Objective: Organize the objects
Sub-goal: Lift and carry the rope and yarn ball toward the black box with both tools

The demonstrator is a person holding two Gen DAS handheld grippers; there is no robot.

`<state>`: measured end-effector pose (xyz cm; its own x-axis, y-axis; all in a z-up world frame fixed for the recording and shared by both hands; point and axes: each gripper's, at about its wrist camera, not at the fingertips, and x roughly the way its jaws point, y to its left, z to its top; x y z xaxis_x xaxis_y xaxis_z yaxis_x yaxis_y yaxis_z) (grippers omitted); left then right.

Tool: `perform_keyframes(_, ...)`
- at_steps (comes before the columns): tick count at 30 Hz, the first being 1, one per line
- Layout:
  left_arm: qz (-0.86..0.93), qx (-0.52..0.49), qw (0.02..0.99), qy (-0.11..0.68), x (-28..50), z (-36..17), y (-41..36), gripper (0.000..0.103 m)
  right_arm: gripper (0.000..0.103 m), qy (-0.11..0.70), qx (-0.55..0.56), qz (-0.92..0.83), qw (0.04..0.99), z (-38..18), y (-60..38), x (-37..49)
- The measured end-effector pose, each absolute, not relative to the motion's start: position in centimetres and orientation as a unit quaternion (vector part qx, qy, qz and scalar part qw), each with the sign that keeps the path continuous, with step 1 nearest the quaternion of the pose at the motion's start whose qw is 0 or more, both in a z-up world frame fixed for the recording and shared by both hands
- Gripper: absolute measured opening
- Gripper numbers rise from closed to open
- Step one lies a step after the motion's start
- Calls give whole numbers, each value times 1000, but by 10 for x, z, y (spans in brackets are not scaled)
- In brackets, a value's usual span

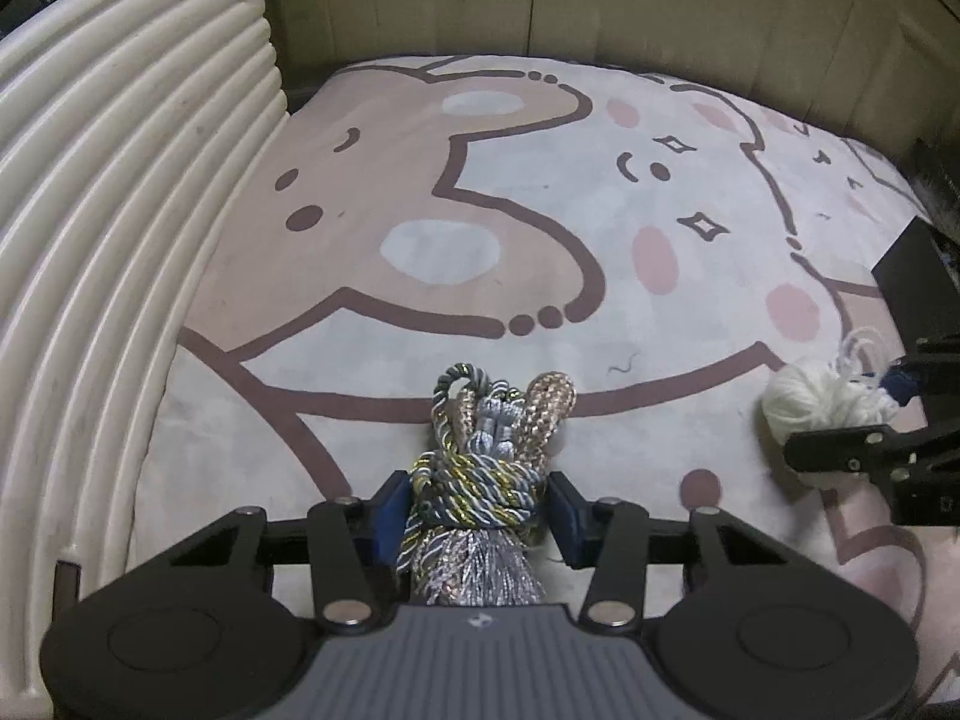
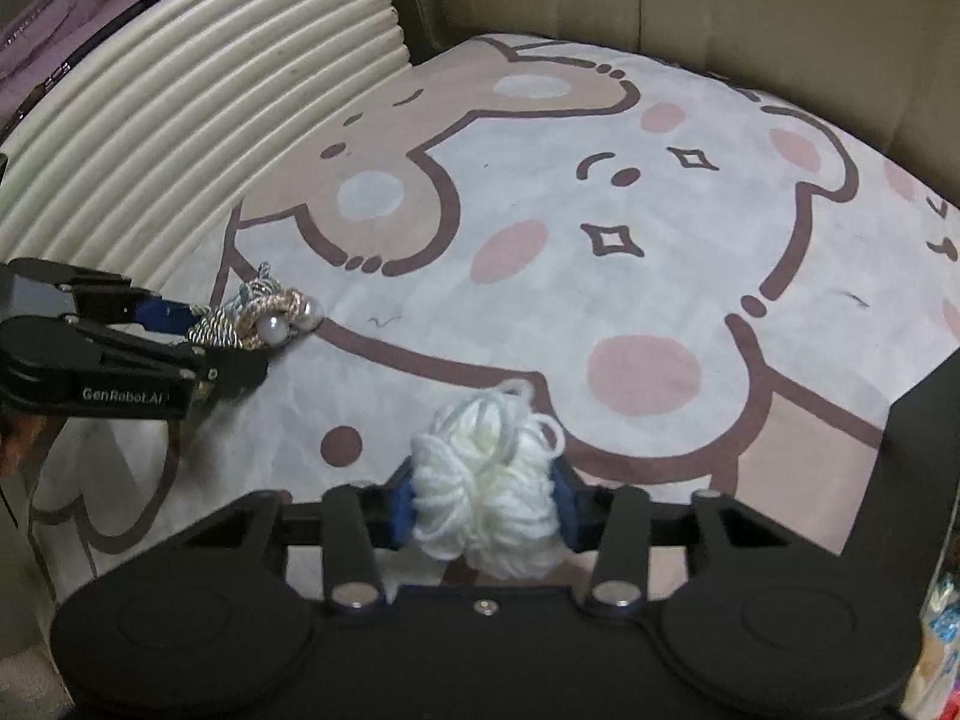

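A knotted bundle of grey, gold and pink tasselled cords (image 1: 480, 420) lies on the cartoon-print rug (image 1: 540, 228). My left gripper (image 1: 478, 510) is shut on it, with a blue pad pressed against each side of the knot. In the right wrist view the same bundle (image 2: 258, 312), with two pearl beads, sits in the left gripper (image 2: 198, 330) at the left edge. A white ball of yarn (image 2: 486, 462) rests low over the rug, squeezed between the blue pads of my right gripper (image 2: 486, 504). The left wrist view shows that yarn (image 1: 804, 402) and the right gripper (image 1: 846, 414) at far right.
A cream ribbed panel (image 1: 120, 180) rises along the rug's left side. A black box-like object (image 2: 918, 462) stands at the right edge of the rug. Beige upholstered panels (image 1: 540, 0) close off the back. The rug's bare middle (image 2: 570, 228) stretches beyond both grippers.
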<state>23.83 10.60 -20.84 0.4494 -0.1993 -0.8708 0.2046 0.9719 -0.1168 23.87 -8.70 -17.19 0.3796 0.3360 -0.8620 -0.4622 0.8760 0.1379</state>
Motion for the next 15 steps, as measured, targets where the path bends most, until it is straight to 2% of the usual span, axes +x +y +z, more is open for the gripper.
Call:
perform_keyframes(8,-126,-26,858,497,229,-180,101,49,43,472,-43,242,847,-140,-95,226)
perform_keyframes(15,-140,-29,874,465,219,-131,87,49,43,421,-9,237,875,-99,-118,210)
